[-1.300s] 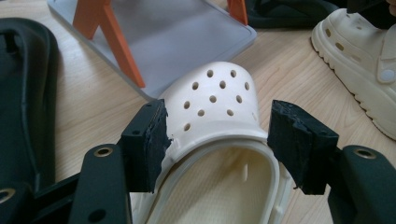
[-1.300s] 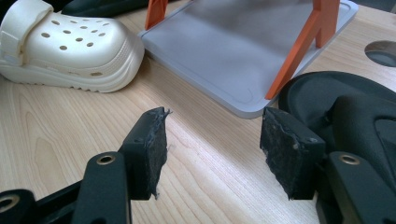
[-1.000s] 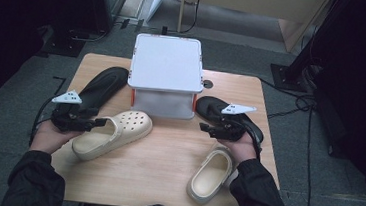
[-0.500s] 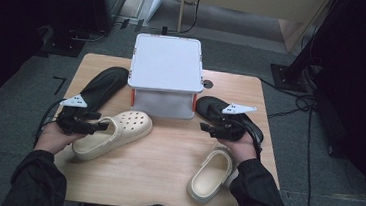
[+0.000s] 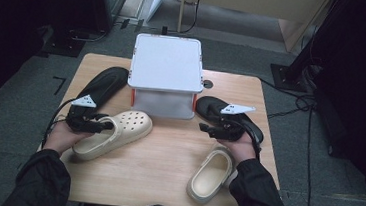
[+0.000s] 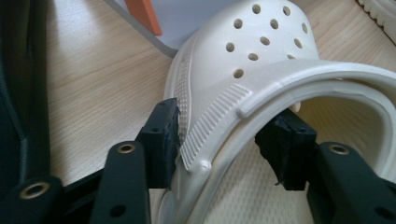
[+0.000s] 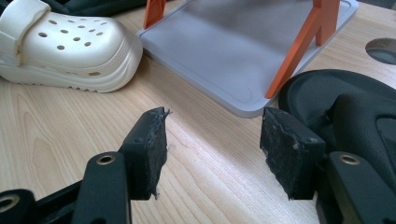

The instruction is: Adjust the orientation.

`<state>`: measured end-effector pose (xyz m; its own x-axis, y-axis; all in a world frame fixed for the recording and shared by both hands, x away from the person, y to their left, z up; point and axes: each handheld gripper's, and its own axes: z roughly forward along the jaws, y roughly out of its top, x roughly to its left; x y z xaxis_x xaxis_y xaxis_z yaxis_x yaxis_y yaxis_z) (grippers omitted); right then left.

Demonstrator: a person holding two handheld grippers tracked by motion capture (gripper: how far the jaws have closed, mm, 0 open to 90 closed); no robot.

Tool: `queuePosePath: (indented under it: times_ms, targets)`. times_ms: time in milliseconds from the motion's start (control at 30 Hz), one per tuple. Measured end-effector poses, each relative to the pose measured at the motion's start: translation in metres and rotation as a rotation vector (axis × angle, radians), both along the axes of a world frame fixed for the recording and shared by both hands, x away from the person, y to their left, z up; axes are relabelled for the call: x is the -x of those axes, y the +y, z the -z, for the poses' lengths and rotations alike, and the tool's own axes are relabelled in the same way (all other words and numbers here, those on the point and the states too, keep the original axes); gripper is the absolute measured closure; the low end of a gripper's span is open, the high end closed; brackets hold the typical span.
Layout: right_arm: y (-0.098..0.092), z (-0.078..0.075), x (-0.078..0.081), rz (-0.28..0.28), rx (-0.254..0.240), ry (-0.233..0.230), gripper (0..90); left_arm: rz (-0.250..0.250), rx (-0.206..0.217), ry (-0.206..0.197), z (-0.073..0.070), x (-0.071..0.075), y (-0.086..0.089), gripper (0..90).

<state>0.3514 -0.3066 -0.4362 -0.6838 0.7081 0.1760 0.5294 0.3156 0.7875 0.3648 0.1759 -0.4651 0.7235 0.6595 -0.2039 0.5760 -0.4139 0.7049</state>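
Two cream clogs sat on the wooden table [image 5: 164,181], and the left gripper [image 6: 224,135] went for the one on the left! This cream clog [image 5: 118,132] lay in front of the white box [image 5: 165,76], toe just beside it. Its side wall stood between the jaws, which had just been closing; the outer pad touched it, the inner one sat barely off. The right gripper [image 7: 212,144] hovered spread wide beside a black sandal [image 7: 355,107].

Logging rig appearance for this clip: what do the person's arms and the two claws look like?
Both arms wear dark long sleeves. The left claw and right claw are black, each topped by a grey three-cornered plate and trailing a black cable. Jaw arms carry brass-ringed holes; the black pads look worn and ragged.
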Motion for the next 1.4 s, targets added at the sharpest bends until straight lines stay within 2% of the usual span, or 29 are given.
queuePosePath:
  times_ms: [133,300,433,633,767,1100,1400]
  targets:
    - [0.000,0.000,0.000,0.000,0.000,-0.001,41.9,-0.012,0.011,0.007,-0.001,0.000,0.001,53.9]
    - [0.000,0.000,0.000,-0.001,0.000,0.000,41.9,-0.024,0.002,0.015,-0.003,0.001,-0.001,55.4]
    - [-0.001,0.001,-0.001,0.004,-0.004,0.002,41.9,-0.014,-0.011,0.009,-0.004,0.003,-0.003,57.1]
    - [-0.001,0.000,-0.001,0.001,-0.016,0.003,43.0,0.012,-0.017,0.035,-0.007,0.008,-0.012,61.2]
    - [0.000,-0.001,0.000,-0.007,-0.018,0.000,44.2,0.011,-0.019,0.045,-0.008,0.011,-0.017,61.8]
    - [-0.001,-0.003,0.000,0.008,-0.048,0.005,47.0,0.033,0.013,0.100,-0.011,0.022,-0.037,62.8]
    - [0.001,-0.005,-0.001,0.009,-0.053,-0.001,47.4,0.026,0.008,0.086,-0.011,0.028,-0.049,61.0]
